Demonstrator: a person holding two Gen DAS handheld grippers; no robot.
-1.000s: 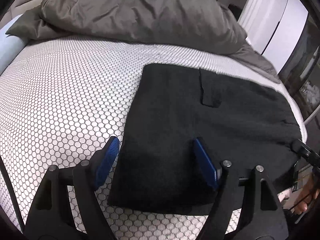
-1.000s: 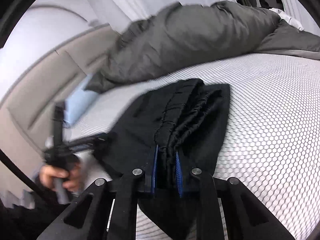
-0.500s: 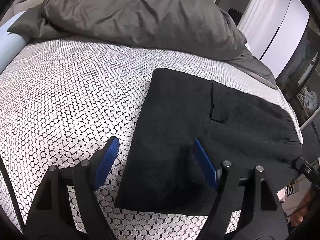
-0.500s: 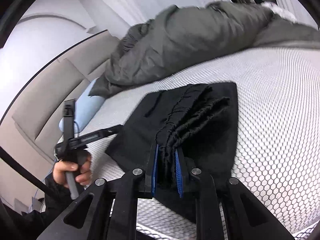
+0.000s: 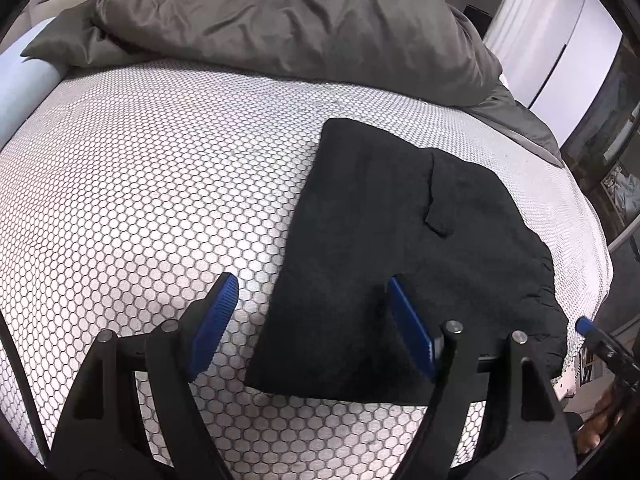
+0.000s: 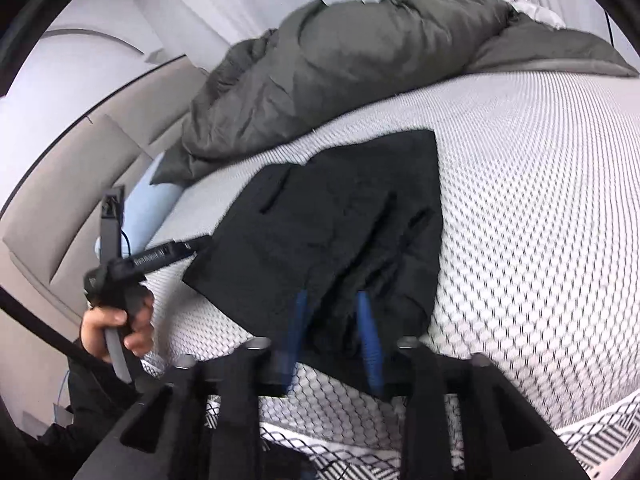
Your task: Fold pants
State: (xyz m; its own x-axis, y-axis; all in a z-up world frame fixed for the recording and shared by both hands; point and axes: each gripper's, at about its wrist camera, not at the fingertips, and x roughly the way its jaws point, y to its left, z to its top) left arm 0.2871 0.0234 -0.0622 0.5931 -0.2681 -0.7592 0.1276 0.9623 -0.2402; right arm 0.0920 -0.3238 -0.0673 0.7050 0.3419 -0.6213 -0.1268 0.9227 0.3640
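Note:
Black pants (image 5: 380, 248) lie folded into a flat rectangle on the white honeycomb mattress cover (image 5: 140, 180). My left gripper (image 5: 312, 304) hovers open above their near left corner, the cloth's edge running between its blue pads without touching them. Seen from the right wrist, the gathered waistband of the pants (image 6: 340, 220) lies between the blurred blue pads of my right gripper (image 6: 332, 316). Its jaws are opening and stand off the cloth. A hand (image 6: 116, 320) holds the left gripper (image 6: 196, 245) at the pants' far corner. The right gripper's tip (image 5: 586, 325) shows at the bed's edge.
A crumpled grey duvet (image 5: 300, 20) covers the far side of the bed, with a light-blue pillow (image 5: 20, 80) at its end. A beige padded headboard (image 6: 60, 184) runs behind. The mattress edge drops off at the right (image 5: 600, 264), near white cupboard doors (image 5: 560, 60).
The right gripper's jaws have parted from the waistband they pinched, and the bunched cloth now lies flatter on the bed. The left gripper stays open, almost still.

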